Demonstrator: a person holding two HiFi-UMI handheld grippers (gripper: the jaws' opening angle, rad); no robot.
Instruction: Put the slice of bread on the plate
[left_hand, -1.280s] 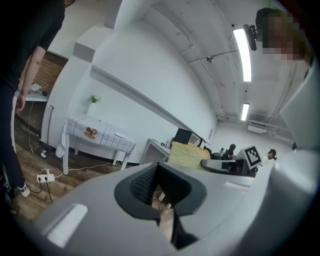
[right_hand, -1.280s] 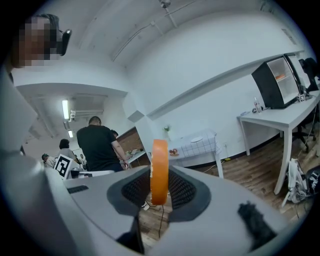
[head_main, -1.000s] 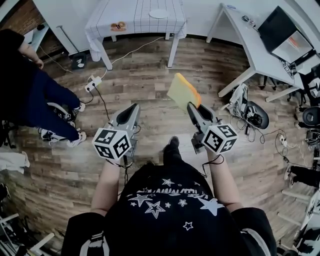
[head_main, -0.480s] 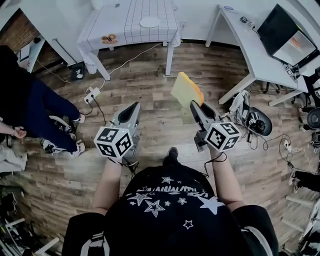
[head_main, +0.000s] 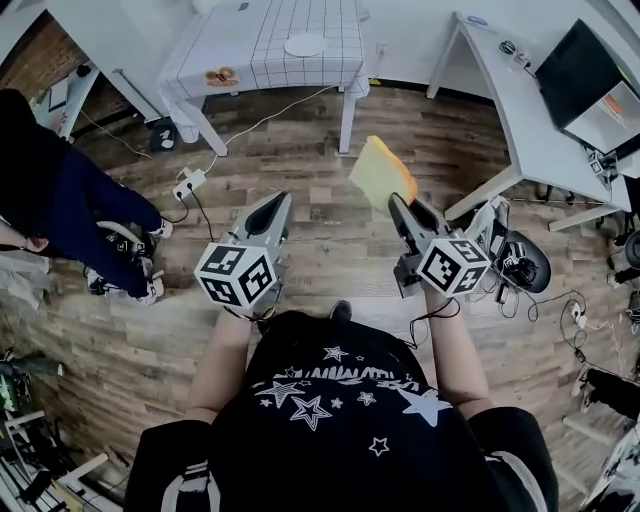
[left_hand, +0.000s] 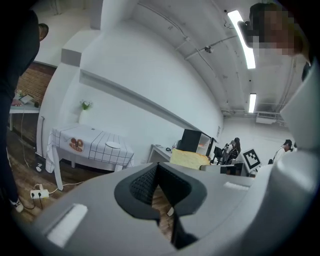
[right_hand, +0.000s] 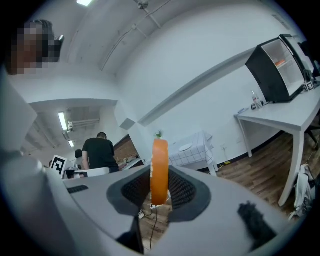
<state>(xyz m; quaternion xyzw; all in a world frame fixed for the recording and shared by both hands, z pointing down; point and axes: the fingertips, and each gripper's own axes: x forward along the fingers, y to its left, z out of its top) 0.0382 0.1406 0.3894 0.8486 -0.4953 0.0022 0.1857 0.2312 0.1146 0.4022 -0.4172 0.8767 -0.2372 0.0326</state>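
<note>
A slice of bread with an orange crust stands upright in my right gripper, which is shut on its lower edge. The right gripper view shows the slice edge-on between the pads. Ahead across the wooden floor, a white plate lies on a table with a checked cloth. The plate is small and far beyond the slice in the right gripper view. My left gripper is held level beside the right one, shut and holding nothing. In its own view the plate shows at the left and the bread at the right.
Round brown pastries lie on the cloth's left end. A white desk with a black box stands on the right. A person in dark clothes is on the left. A power strip with cables lies on the floor.
Both grippers have moved forward toward the checked table, the bread still held. The table and plate now sit lower and nearer in the head view. The person on the left shifted.
</note>
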